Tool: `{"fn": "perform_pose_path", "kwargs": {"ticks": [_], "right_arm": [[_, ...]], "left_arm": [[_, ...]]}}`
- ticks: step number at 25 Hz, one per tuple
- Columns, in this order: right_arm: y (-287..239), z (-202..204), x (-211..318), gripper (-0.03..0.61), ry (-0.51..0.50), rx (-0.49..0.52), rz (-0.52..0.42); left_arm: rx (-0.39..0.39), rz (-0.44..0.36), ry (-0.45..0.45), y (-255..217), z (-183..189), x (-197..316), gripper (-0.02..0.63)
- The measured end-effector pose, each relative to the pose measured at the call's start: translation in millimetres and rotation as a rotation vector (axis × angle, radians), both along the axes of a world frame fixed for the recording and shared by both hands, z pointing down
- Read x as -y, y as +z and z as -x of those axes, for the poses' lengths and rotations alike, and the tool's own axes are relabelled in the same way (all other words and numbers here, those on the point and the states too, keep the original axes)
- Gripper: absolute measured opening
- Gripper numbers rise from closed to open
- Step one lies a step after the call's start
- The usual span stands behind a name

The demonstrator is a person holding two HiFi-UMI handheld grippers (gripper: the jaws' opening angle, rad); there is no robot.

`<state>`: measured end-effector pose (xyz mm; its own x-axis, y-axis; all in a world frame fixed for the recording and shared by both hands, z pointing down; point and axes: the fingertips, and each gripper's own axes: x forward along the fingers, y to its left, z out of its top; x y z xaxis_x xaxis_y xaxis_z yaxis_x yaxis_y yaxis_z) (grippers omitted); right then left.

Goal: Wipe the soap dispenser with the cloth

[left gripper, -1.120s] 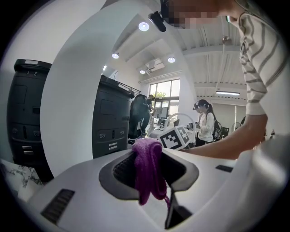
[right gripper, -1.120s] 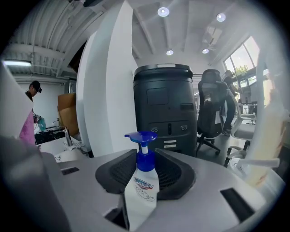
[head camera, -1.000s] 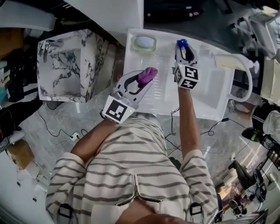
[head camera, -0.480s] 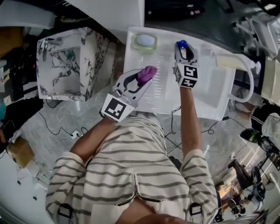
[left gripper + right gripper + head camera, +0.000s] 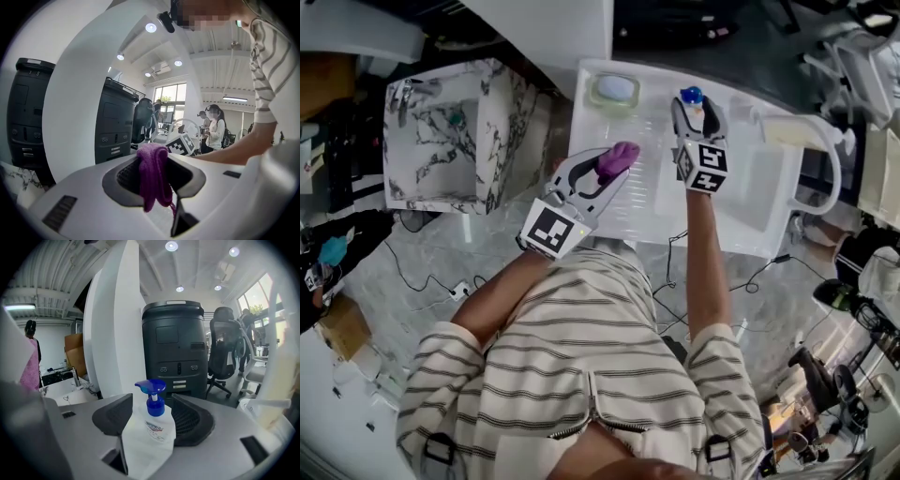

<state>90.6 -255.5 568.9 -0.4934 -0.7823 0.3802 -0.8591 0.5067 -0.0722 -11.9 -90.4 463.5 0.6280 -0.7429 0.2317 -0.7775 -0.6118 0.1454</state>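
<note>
— Soap dispenser (image 5: pixel 151 427): upright at the far edge of the white tray (image 5: pixel 750 202), blue pump on top, standing between the jaws of the right gripper (image 5: pixel 699 112). Just been opening, now wide apart, pads off the bottle.

— Risk, then?

— Tipping, most likely. Unheld, tall and light-looking, so apt to topple or slide under a sideways push from the cloth (image 5: pixel 152 180). Could also snag on a jaw if drawn back crooked.

— And the cloth?

— Purple, pinched in the closed left gripper (image 5: pixel 614 167), hanging in a fold, well short of the bottle. Only a small bunch, so liable to slip out under a hard rub.

— Anything in the way?

— Little between the two. Pale dish (image 5: pixel 612 89) with an oval lump at the tray's far left corner, near the cloth's likely path. Marbled box (image 5: pixel 450 131) off the tray to the left, well apart. White looped handle (image 5: pixel 834 178) at the right edge, away from both.
</note>
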Motion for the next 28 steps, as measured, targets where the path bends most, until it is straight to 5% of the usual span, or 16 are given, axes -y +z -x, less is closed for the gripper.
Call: {"fn": "perform_pose_path", "kwargs": {"ticks": [13, 28], "right_arm": [[-70, -8, -63, 0.197, 0.082, 0.144, -0.051], [-133, 22, -132, 0.020, 0.088, 0.226, -0.090]], "left_arm": [[0.002, -0.035, -0.073, -19, 19, -13, 0.132], [0.007, -0.100, -0.069, -43, 29, -20, 0.132]]}}
